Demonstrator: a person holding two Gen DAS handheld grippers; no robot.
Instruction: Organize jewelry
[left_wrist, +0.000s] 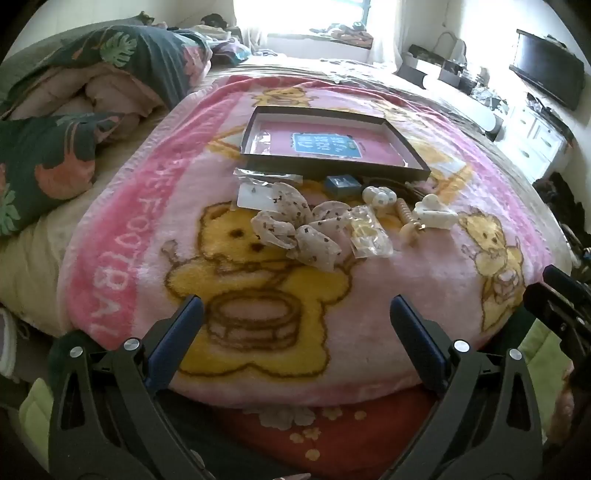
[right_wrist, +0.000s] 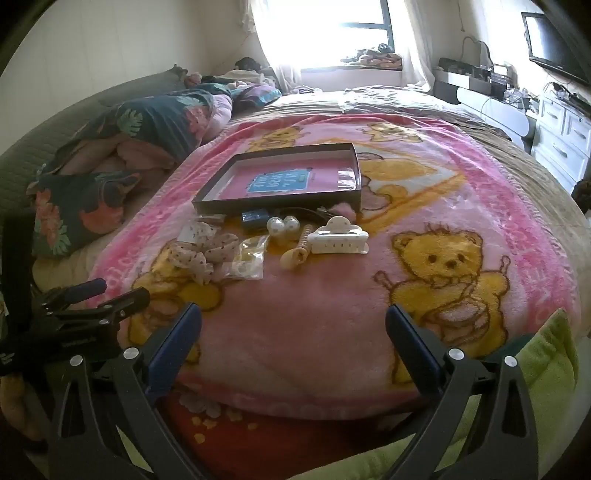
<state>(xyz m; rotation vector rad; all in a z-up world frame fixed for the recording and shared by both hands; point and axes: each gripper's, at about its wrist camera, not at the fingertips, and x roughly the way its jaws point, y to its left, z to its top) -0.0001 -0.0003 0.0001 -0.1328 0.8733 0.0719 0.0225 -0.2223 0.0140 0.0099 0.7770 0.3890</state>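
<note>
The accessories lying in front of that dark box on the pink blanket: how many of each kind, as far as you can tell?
Spotted fabric bow: 1
White claw clip: 1
Pearl-ball hair clip: 1
Cream ribbed clip: 1
Clear plastic packets: 2
Small blue box: 1
Total: 7
Some dark items against the tray are too unclear to count.

This is a lived-in bedroom in someone's home. A wide bed (right_wrist: 424, 99) fills the room, a pink teddy-bear fleece blanket (right_wrist: 332, 295) spread over it, with a rumpled leaf-print duvet (right_wrist: 147, 125) heaped at ten o'clock. At twelve o'clock a bright window (right_wrist: 332, 33) with sheer curtains glows over a sill (right_wrist: 369, 61) cluttered with small belongings. At two o'clock a white chest of drawers (right_wrist: 561, 129) stands under a dark flat-screen television (right_wrist: 554, 48), and a low shelf (right_wrist: 469, 79) near it carries household oddments.
</note>
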